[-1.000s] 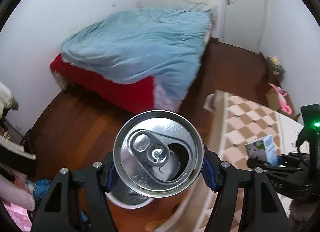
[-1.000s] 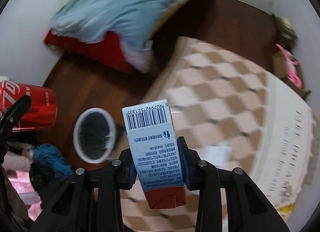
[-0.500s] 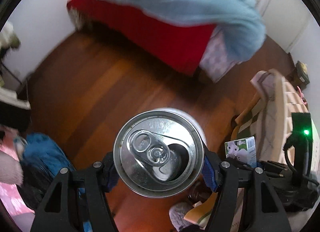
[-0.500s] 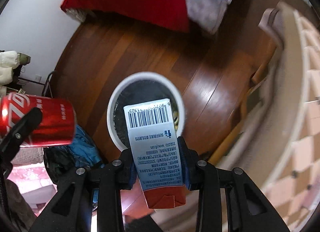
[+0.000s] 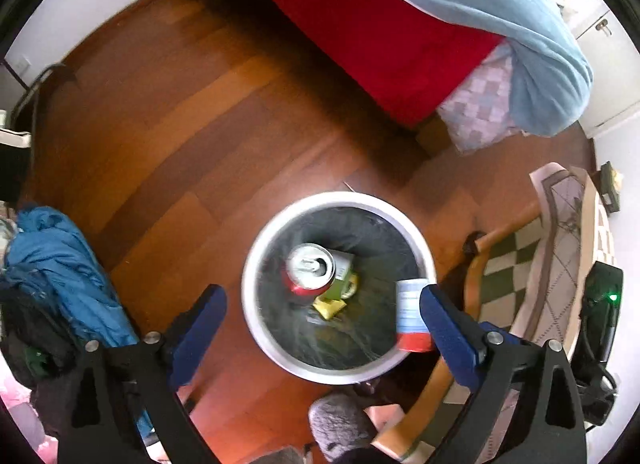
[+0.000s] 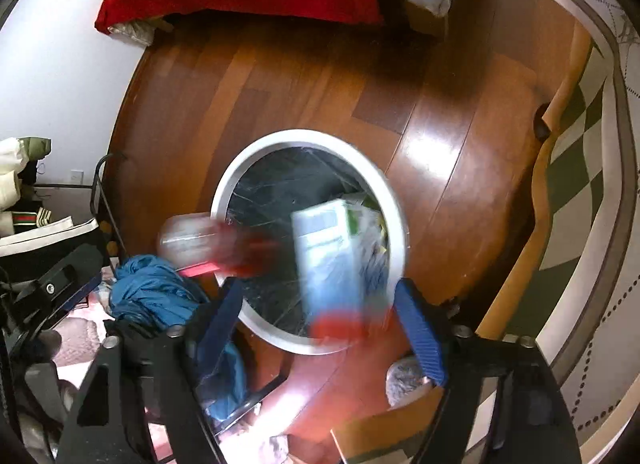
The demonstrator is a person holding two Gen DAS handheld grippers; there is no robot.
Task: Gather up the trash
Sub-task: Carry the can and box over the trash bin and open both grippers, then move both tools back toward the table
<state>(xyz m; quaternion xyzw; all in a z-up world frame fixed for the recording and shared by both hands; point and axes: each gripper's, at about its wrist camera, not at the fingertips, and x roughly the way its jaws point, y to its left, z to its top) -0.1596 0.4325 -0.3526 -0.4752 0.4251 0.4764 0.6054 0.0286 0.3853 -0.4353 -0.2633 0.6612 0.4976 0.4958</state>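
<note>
**Both drops lined up over the bin**

Left gripper [image 5: 322,318] and right gripper [image 6: 320,310] have just sprung open, nothing pinched. Both point down at the white bin [image 5: 256,264] directly below. The can [image 5: 310,268] is dropping inside; the carton [image 6: 334,252] falls over the bin's right rim.

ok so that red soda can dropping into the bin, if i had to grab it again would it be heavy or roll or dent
The red soda can is probably light: its tab is open, so it is likely empty. Thin metal walls would likely dent under a hard squeeze. Being round, it could roll if laid on its side, though the trash bin and the cartons beneath should confine it.
</note>
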